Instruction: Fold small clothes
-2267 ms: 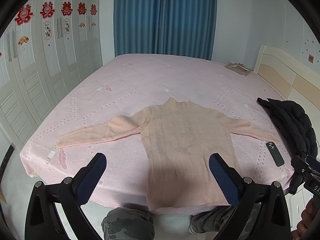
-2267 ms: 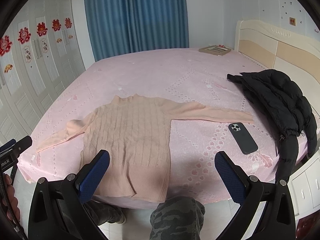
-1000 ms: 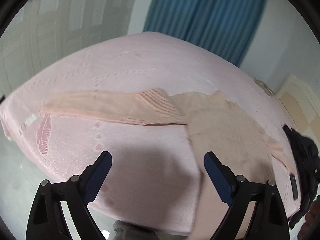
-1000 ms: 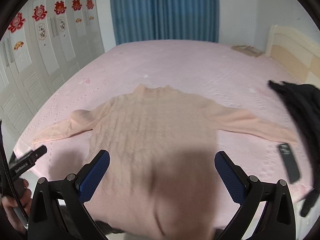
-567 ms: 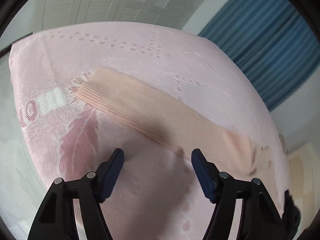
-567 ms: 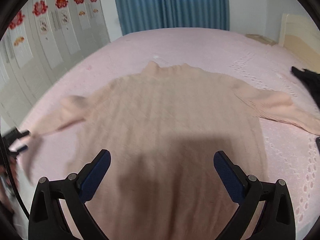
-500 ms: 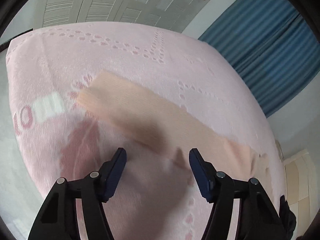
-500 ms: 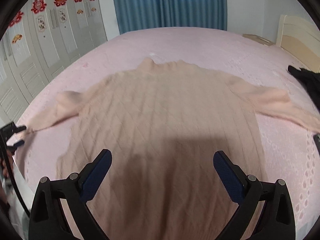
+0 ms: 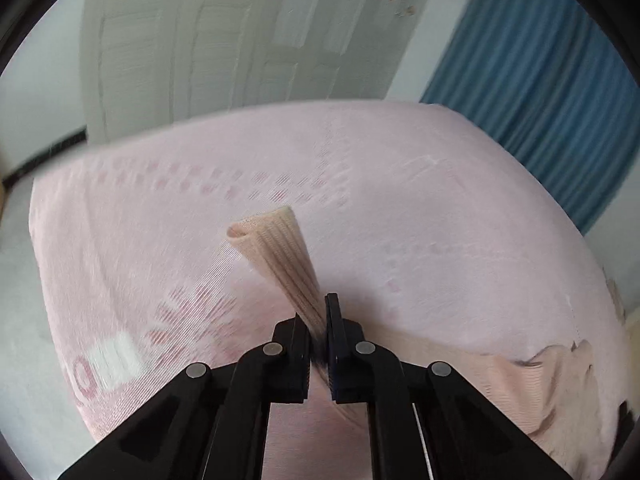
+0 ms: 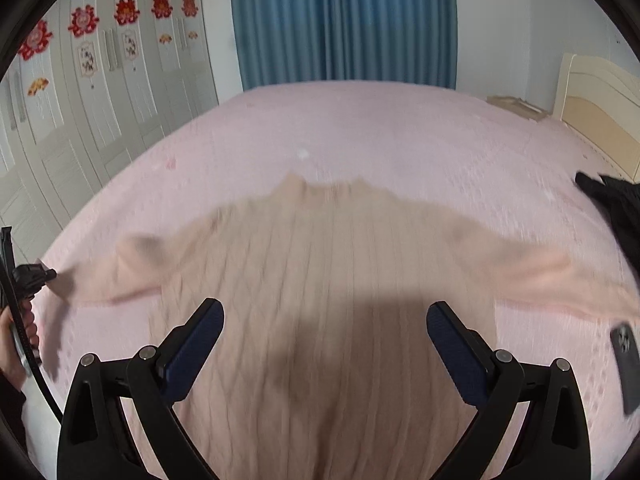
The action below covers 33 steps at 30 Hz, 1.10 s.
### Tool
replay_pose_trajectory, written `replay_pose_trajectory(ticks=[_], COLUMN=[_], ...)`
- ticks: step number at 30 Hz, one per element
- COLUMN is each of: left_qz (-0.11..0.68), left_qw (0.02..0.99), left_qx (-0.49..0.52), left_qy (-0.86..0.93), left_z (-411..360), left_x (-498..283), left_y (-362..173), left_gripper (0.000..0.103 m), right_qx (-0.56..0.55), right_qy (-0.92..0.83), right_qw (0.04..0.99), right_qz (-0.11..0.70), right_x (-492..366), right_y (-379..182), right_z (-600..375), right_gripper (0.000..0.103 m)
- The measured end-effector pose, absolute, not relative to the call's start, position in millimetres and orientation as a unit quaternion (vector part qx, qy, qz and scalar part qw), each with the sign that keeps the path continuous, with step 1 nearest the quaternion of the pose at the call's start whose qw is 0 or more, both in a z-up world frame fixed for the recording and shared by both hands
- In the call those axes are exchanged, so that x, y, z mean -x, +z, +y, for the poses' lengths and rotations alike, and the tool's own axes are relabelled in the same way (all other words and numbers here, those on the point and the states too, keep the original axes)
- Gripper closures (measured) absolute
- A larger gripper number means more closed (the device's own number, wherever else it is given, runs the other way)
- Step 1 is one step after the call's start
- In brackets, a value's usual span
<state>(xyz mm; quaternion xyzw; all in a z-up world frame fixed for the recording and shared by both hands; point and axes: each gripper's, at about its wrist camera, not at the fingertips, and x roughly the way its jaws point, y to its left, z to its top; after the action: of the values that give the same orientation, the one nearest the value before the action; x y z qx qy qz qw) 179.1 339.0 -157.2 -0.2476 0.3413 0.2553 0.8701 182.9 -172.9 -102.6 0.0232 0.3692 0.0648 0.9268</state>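
Observation:
A pale pink knit sweater [image 10: 332,264] lies face up on the pink bedspread [image 10: 360,128], sleeves spread to both sides. In the left wrist view my left gripper [image 9: 319,322] is shut on the cuff of the sleeve [image 9: 280,252], whose ribbed end stands up past the pads. The rest of that sleeve trails off to the lower right. The same gripper [image 10: 38,274] shows at the far left of the right wrist view, at the sleeve's end. My right gripper [image 10: 325,330] hovers open over the sweater's lower body, nothing between its fingers.
A black jacket [image 10: 612,200] lies at the bed's right edge, with a dark phone [image 10: 628,356] near the right sleeve's cuff. White wardrobe doors [image 10: 100,80] line the left, blue curtains [image 10: 344,20] hang behind. A headboard [image 10: 600,96] stands at the right.
My left gripper swung left to the sleeve's end and shut on the cuff, lifting it. My right gripper came lower and closer over the sweater's body, still open.

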Motion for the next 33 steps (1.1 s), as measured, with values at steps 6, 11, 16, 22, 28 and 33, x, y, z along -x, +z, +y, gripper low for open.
replay_pose_trajectory(ticks=[6,11,16,22,28,33], left_qz=[0.312,0.302,0.319,0.397,0.450,0.402], left_qw=[0.924,0.946,0.943,0.904,0.884,0.914], left_qx=[0.157,0.109,0.076,0.058,0.026,-0.024], left_qy=[0.155,0.053,-0.051,-0.146,-0.124,-0.050], left_z=[227,88,-52,-190,-205,-165], left_x=[-222,-258,-289,-290,-266,-240], left_y=[-74,-38,-41,-114,-162,-143], left_gripper=[0.096,0.096,0.096,0.092,0.075,0.039], right_qx=[-0.078,-0.147,-0.193,-0.208,-0.209,-0.186], right_qy=[0.033,-0.014,-0.056,-0.086,-0.073,-0.052], right_qw=[0.934,0.922,0.920,0.908,0.905,0.909], right_qz=[0.348,0.358,0.336,0.354,0.363,0.369], right_x=[-180,-170,-160,-164,-165,-166], right_y=[-108,-129,-132,-154,-163,-164], right_z=[-232,-306,-364,-394,-396,-385], right_gripper=[0.002,0.002,0.002,0.002,0.003,0.002])
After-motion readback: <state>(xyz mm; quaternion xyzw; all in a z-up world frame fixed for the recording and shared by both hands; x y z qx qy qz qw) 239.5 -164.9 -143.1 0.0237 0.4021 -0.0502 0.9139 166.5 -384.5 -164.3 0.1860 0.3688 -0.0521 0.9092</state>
